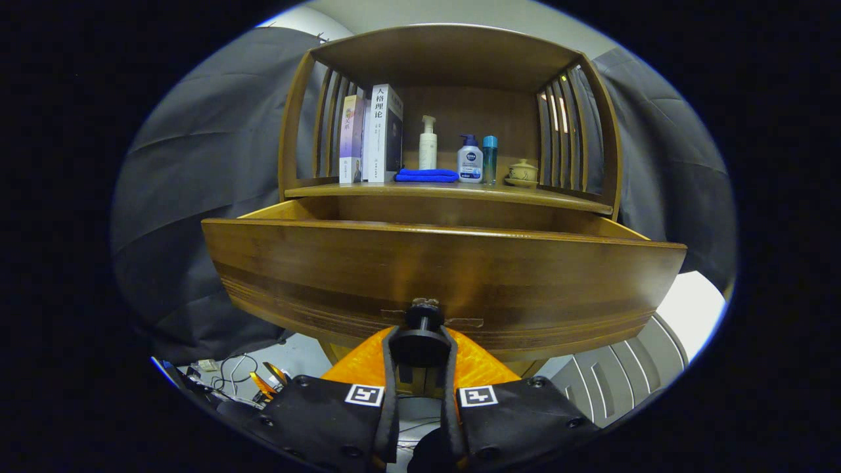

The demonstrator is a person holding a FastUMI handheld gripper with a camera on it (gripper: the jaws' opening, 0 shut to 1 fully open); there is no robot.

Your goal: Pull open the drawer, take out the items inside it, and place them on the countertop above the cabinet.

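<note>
The gripper [424, 345] is clamped on the dark knob [424, 316] of the drawer [447, 269], both fingers pressing its round head from either side. The drawer stands pulled well out from the cabinet [299, 118], its front panel looming just beyond the fingers. Its inside is hidden behind that panel, so what lies in it cannot be told (the items to fetch are presumably there).

Past the drawer, at 12 o'clock, is the countertop [525, 194], already crowded: two books [374, 135] at about 11 o'clock, a folded blue cloth [426, 175], a pump bottle [428, 143], two smaller bottles [478, 159] and a lidded cup [523, 172] towards 1 o'clock.

Risks, as I judge them: pulling further could bring the drawer off its runners; rising carelessly could catch the panel's top edge; and bare countertop is scarce, so a careless placement could topple a bottle.
</note>
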